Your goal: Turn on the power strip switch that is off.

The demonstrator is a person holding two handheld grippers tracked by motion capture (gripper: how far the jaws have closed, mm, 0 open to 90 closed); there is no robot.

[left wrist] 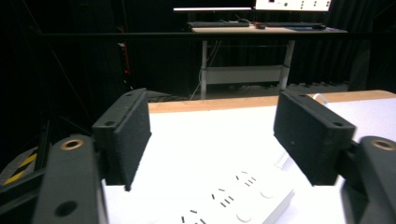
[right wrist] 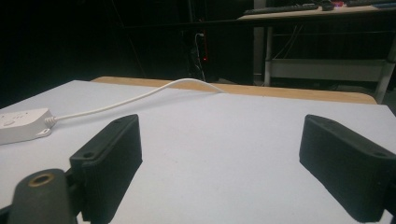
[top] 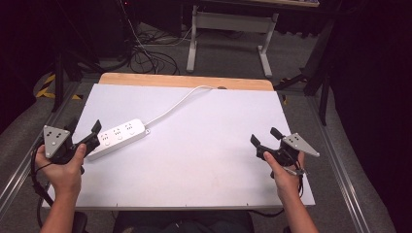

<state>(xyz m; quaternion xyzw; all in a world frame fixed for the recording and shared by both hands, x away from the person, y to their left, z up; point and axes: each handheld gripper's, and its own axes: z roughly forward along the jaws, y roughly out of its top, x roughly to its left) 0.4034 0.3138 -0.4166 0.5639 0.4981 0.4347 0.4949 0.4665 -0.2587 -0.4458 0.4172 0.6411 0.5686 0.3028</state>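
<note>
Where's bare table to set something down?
Bare: the stretch between the power strip and the right gripper, plus the near edge between both hands. Crowded: the left side, where the left gripper meets the strip and its cord runs back.

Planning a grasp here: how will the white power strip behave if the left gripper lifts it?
The power strip looks rigid and flat, so it probably won't roll. Its smooth casing may slip between the pads. Its cord runs to the table's far edge and would likely tug.
</note>
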